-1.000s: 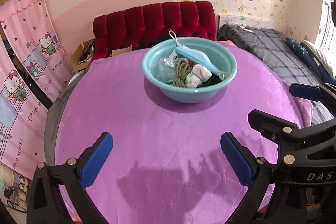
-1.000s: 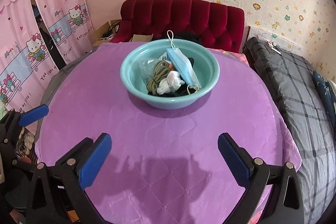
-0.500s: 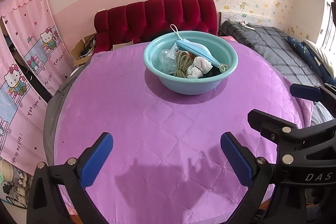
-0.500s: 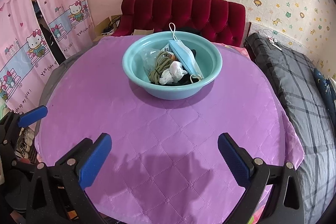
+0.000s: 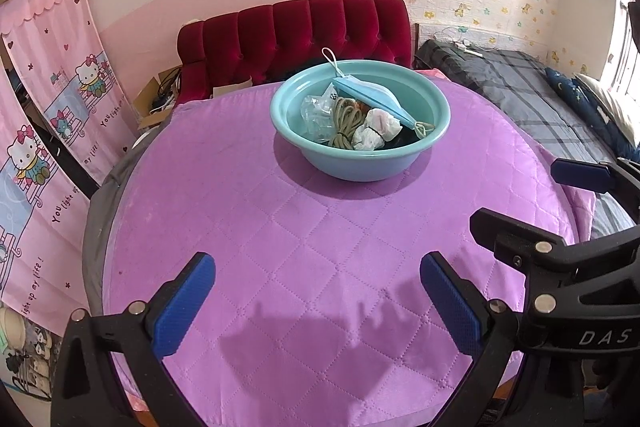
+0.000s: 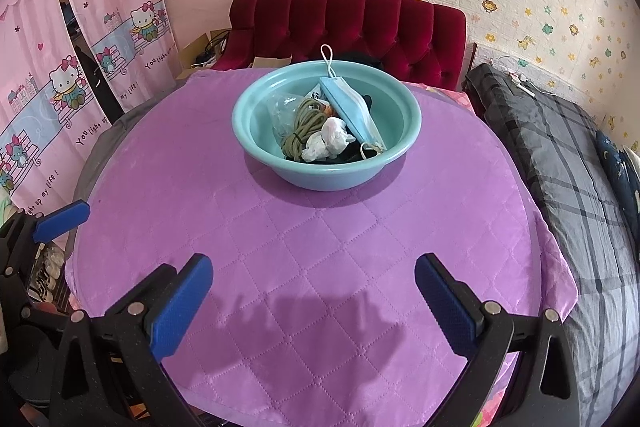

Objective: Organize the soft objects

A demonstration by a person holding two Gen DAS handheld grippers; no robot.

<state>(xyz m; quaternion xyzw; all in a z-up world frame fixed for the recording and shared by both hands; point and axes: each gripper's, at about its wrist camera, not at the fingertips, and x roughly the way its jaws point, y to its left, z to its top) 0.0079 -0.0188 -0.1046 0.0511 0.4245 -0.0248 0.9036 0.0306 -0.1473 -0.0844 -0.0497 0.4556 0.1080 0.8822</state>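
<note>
Basin [image 5: 360,147] holding soft objects sits mid-worktop [image 5: 280,247], straight ahead of both grippers, well apart. Face mask [image 6: 352,111] on top, long axis running away, leaning toward right side. Left gripper [image 5: 316,303] and right gripper [image 6: 314,301]: jaws wide, empty. Neither clearly nearer.

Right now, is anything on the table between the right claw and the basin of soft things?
Nothing visible. Only bare purple quilted cloth lies between the open right claw and the teal basin; the open left claw waits beside it.
</note>
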